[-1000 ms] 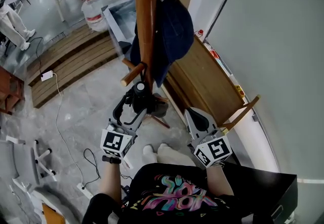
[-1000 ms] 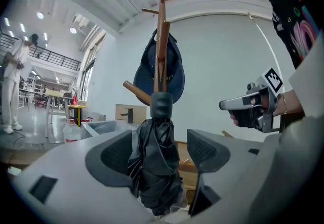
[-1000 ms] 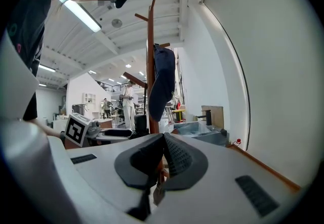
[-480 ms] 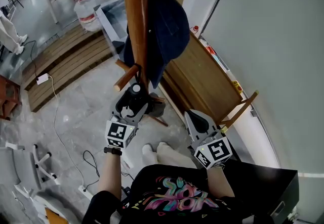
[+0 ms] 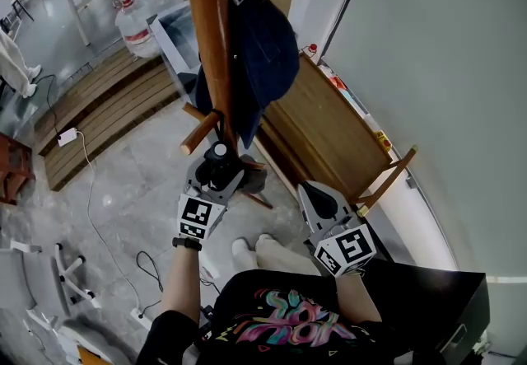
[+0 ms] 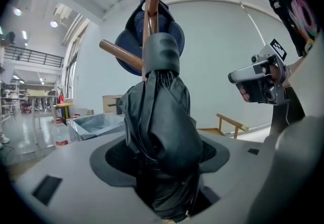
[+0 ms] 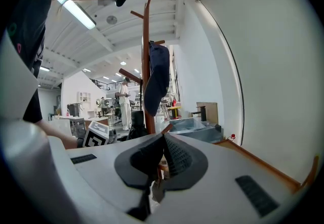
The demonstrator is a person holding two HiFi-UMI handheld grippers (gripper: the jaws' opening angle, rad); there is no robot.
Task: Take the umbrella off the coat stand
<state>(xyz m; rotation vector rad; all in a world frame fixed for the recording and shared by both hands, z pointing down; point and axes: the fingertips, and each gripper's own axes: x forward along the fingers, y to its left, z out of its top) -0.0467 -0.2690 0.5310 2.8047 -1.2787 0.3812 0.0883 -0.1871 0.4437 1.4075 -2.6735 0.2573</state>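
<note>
The folded black umbrella stands upright between the jaws of my left gripper, which is shut on it. Its rounded grey end reaches up beside a lower peg of the wooden coat stand. From the head view the left gripper holds the umbrella just under that peg, close to the pole. A navy cap hangs higher on the stand. My right gripper hovers to the right, shut on nothing.
A wooden panel leans along the white wall at right. A bin lined with plastic and a water jug stand behind the coat stand. Wooden pallets and cables lie on the grey floor at left.
My left gripper with the umbrella has shifted slightly up and closer to the pole. The right gripper has hardly moved.
</note>
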